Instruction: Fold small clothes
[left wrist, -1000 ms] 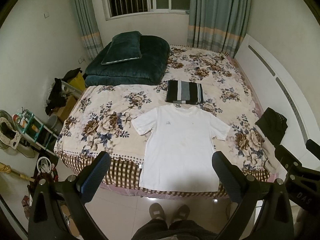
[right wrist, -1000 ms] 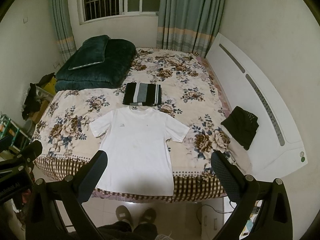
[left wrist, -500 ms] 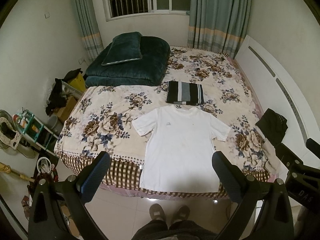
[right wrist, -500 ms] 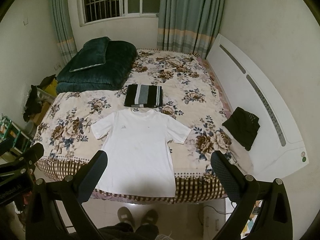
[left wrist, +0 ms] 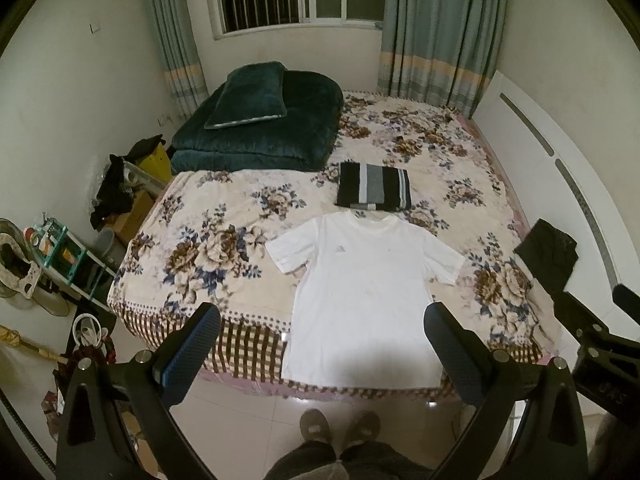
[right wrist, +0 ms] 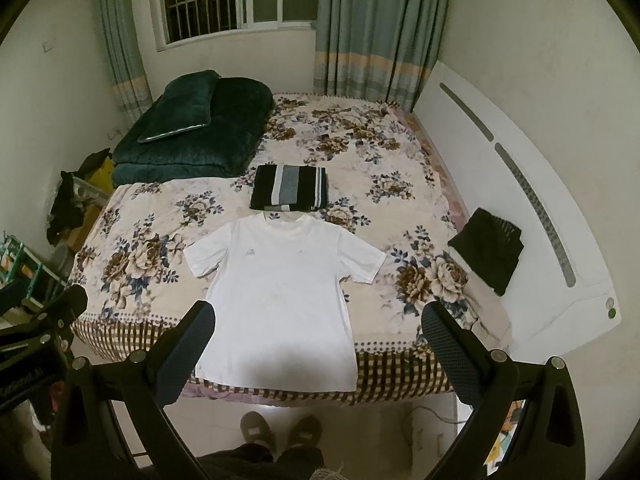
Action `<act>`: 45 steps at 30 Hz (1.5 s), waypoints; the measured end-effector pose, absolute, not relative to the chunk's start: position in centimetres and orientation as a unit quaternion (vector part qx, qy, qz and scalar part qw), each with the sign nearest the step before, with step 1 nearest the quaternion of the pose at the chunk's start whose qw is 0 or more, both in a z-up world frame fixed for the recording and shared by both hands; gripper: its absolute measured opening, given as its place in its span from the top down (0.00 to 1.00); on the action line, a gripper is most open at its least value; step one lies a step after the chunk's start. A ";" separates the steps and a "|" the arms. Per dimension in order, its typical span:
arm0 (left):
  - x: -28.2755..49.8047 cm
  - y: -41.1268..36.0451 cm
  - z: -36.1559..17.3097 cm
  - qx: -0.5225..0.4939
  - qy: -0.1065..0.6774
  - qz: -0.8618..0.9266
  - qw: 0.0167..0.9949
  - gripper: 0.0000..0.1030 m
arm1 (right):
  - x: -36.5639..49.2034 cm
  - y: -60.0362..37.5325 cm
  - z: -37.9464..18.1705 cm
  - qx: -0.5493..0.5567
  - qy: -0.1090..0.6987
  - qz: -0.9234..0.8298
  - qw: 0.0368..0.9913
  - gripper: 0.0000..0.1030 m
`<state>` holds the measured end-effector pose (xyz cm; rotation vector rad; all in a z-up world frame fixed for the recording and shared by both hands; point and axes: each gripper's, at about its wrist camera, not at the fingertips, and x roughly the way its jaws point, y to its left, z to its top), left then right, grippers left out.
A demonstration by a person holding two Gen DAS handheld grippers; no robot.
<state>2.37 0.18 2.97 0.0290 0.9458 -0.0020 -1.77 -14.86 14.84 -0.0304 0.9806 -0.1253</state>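
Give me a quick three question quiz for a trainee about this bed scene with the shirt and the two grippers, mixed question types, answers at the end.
1. True or false: the white short-sleeved T-shirt lies spread flat on the floral bedspread, hem toward the person.
2. What lies just beyond the T-shirt's collar?
A. the dark green velvet pillow
B. the folded black and grey striped garment
C. the crumpled black garment
3. Fill in: the left hand-held gripper and the right hand-held gripper both hover with jaws ____, holding nothing.

Key: 1 true; 2 B; 3 open.
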 end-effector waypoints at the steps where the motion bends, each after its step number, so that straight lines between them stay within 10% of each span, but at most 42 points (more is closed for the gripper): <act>1: 2.6 0.4 2.8 0.014 0.448 0.002 0.894 0.00 | -1.5 -15.0 14.2 -0.009 0.473 -0.063 0.879 0.00; 12: 13.7 1.7 -9.6 0.055 0.448 0.018 0.892 0.00 | 6.3 -22.6 -0.2 0.100 0.513 -0.164 0.836 0.00; 31: 33.0 -2.9 -43.9 0.061 0.603 0.135 0.784 0.00 | 25.8 -47.1 -50.6 0.430 0.583 -0.229 0.651 0.06; 37: 35.8 -1.7 -50.1 0.032 0.626 0.142 0.766 0.00 | 28.0 -48.2 -58.8 0.531 0.520 -0.222 0.631 0.42; 39: 36.5 -1.3 -51.0 0.031 0.624 0.142 0.768 0.00 | 28.7 -47.6 -58.6 0.530 0.494 -0.225 0.651 0.77; 41: 36.9 -0.7 -51.3 0.023 0.623 0.145 0.768 0.00 | 30.0 -46.9 -57.9 0.501 0.488 -0.237 0.675 0.92; 45: 37.2 1.7 -50.9 -0.005 0.620 0.158 0.769 0.00 | 34.3 -43.3 -53.8 0.361 0.499 -0.244 0.749 0.94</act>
